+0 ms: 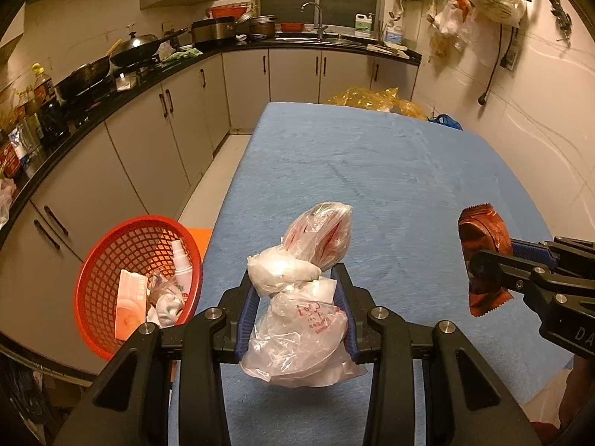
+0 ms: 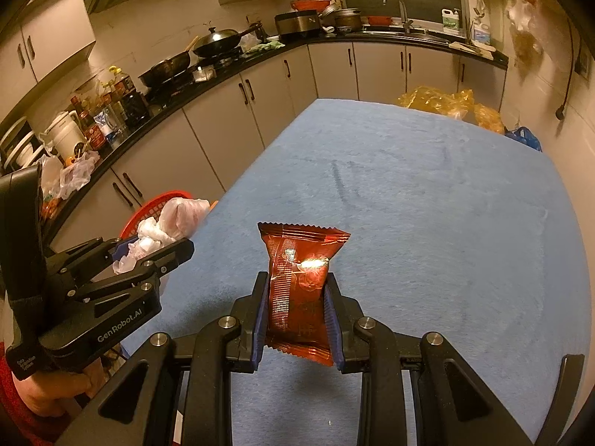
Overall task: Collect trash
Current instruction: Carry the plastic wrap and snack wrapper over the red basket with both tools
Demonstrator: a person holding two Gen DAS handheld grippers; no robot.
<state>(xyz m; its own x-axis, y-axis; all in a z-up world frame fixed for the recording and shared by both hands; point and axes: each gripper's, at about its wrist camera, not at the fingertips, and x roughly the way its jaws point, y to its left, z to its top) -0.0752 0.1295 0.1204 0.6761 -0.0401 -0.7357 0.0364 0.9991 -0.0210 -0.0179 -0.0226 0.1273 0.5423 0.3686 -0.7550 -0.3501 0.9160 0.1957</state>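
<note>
Left gripper (image 1: 297,290) clamps crumpled clear plastic bag (image 1: 301,290); right gripper (image 2: 297,312) clamps red foil wrapper (image 2: 299,290); slack film may slip short of red mesh basket (image 1: 111,260).

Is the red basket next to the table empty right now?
No, the red basket already holds a white spray bottle, a carton and crumpled scraps.

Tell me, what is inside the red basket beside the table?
The red basket holds a white spray bottle, a pale orange-white box, crumpled wrappers and a white cloth-like wad. Anything beneath them is covered.
</note>
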